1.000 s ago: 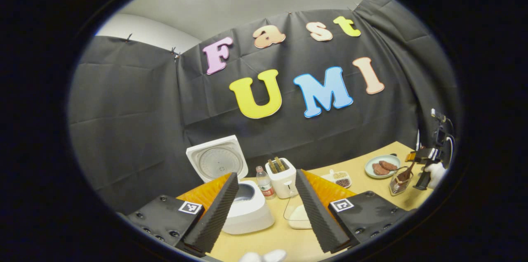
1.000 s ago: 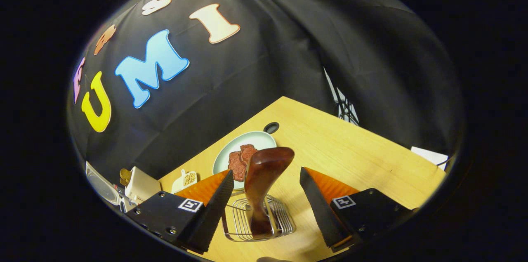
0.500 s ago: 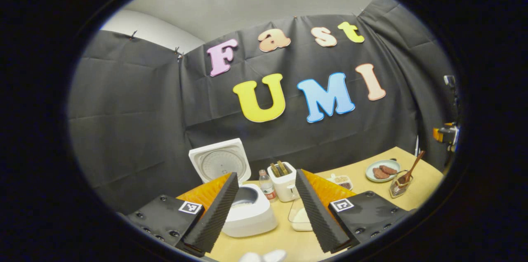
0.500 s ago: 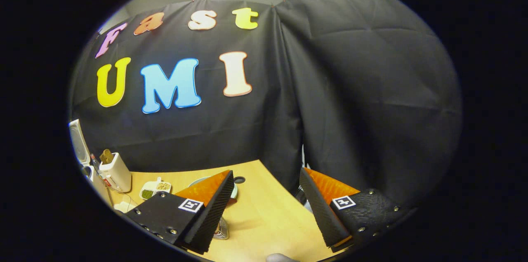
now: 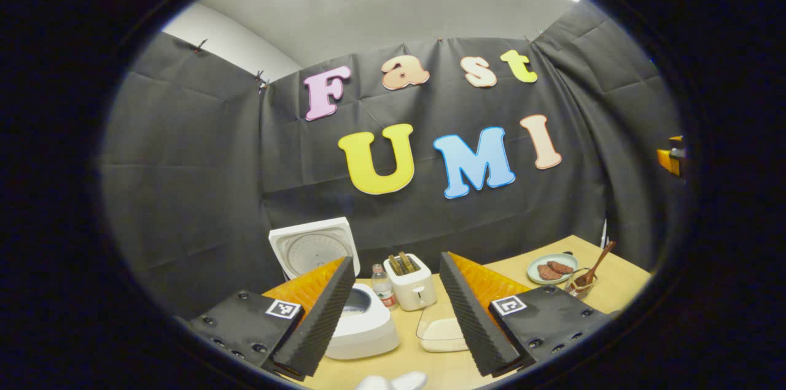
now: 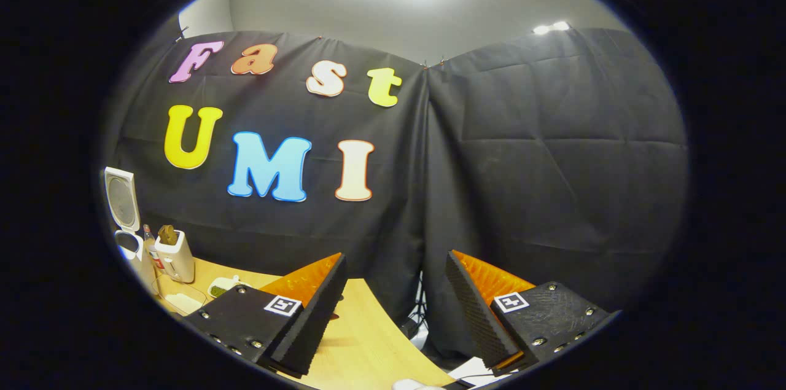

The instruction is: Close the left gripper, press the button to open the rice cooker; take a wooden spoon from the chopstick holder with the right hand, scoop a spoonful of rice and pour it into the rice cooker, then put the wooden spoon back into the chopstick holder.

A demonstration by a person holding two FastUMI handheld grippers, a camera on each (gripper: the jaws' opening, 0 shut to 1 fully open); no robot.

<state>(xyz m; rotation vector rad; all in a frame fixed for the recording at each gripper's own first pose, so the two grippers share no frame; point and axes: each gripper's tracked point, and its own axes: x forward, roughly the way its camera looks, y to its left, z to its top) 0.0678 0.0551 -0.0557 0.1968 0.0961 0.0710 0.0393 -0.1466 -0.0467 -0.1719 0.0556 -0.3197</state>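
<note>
The white rice cooker (image 5: 368, 328) stands open on the table, its lid (image 5: 314, 247) raised upright. A wooden spoon (image 5: 597, 262) leans in the wire chopstick holder (image 5: 578, 284) at the far right. A clear container of rice (image 5: 441, 333) lies in front of the toaster. My left gripper (image 5: 396, 260) is open and empty, held above the table's near side. My right gripper (image 6: 396, 257) is open and empty too, raised and facing the wall. In its view the rice cooker (image 6: 126, 224) is small at the far left, with the rice container (image 6: 181, 301) nearer.
A white toaster (image 5: 412, 282) and a small bottle (image 5: 384, 287) stand beside the cooker. A plate of meat (image 5: 551, 268) sits behind the holder. A small divided dish (image 6: 224, 285) lies on the wooden table (image 6: 362, 341). A gloved hand (image 5: 393, 381) shows below the left gripper.
My right gripper, open around the spoon in the holder a second ago, has risen and swung up to face the wall. The spoon stays in the holder. The left gripper tilted slightly upward.
</note>
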